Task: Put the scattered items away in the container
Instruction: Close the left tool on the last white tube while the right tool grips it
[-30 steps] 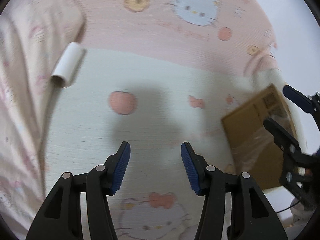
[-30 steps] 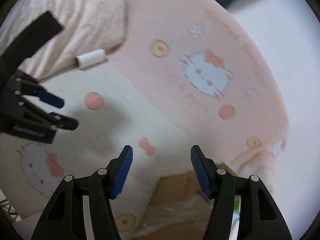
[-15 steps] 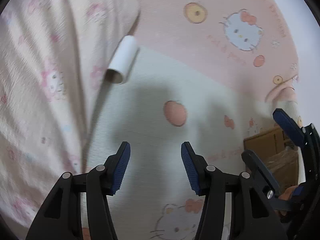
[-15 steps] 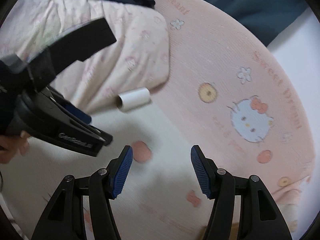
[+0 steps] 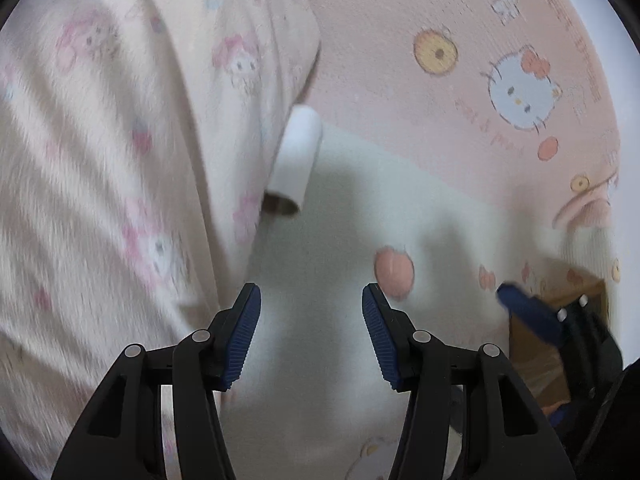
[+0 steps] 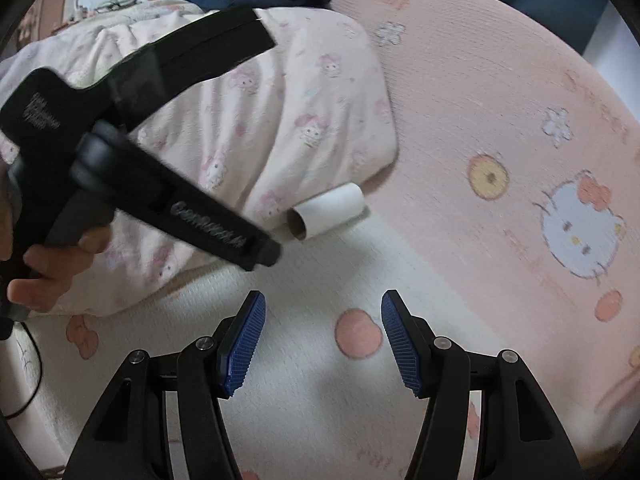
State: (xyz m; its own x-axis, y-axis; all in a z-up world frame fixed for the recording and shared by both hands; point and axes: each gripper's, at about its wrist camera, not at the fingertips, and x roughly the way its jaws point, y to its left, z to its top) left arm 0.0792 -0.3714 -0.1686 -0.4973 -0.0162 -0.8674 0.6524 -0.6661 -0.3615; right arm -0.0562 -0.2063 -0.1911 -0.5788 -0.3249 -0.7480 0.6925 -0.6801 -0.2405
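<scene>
A white cardboard tube (image 5: pixel 296 156) lies on the Hello Kitty bedsheet (image 5: pixel 460 112), tucked against the edge of a pale pink patterned quilt (image 5: pixel 120 160). In the left wrist view it sits just above and slightly left of centre, ahead of the left gripper (image 5: pixel 311 336), whose blue-padded fingers (image 5: pixel 246 332) stand wide apart and hold nothing. The tube's long axis runs roughly along the gripper's line of sight, with its open brown end facing the camera, so the fingers would likely close across its width.

In the right wrist view the same tube (image 6: pixel 328 210) lies at centre frame, tilted up to the right, its open end at the lower left. The right gripper (image 6: pixel 323 340) is also spread wide and empty, well short of the tube. The left gripper (image 6: pixel 160 184) crosses the left of that frame, and its tip looks nearer the tube, so it seems the likelier one to take it.

The container, a brown cardboard box (image 5: pixel 536 344), is seen only at the lower right edge of the left wrist view, mostly blocked by the right gripper (image 5: pixel 560 328); its opening cannot be made out. The quilt is motion-blurred, and the quilt's edge hides part of the tube's left side.
</scene>
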